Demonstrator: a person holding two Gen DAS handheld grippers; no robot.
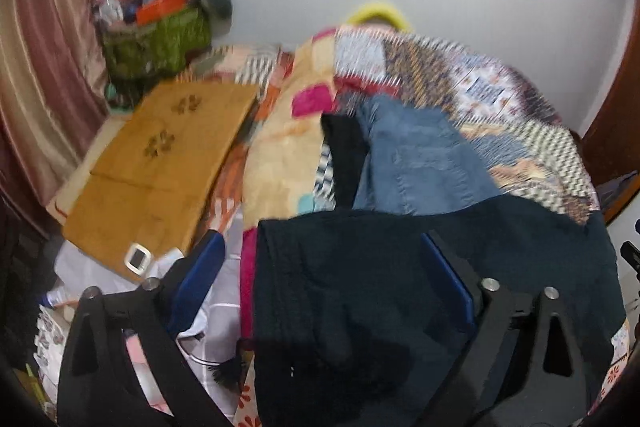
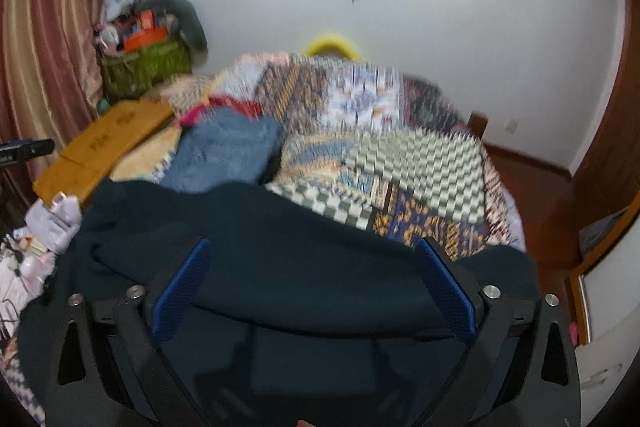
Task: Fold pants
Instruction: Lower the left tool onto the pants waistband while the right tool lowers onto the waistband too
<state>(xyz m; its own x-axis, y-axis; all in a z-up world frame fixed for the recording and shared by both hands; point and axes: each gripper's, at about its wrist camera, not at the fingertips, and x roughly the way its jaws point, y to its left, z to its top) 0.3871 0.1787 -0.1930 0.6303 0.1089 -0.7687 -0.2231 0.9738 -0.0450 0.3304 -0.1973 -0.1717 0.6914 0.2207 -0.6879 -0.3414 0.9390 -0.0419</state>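
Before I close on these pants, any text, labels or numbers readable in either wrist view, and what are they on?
No text reads clearly.
Tan cardboard sheet: two dark printed marks, shapes only, no letters legible.
Small white device with a screen: screen too blurred to read.
Orange box in the green bag: blurred.
Black object at the left edge of the right wrist view: faint white lettering, too small and cut off.
Dark navy pants: no label visible.

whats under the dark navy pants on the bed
The dark navy pants lie on a patchwork quilt, overlapping the near end of blue denim jeans. Whatever else lies beneath them is hidden.
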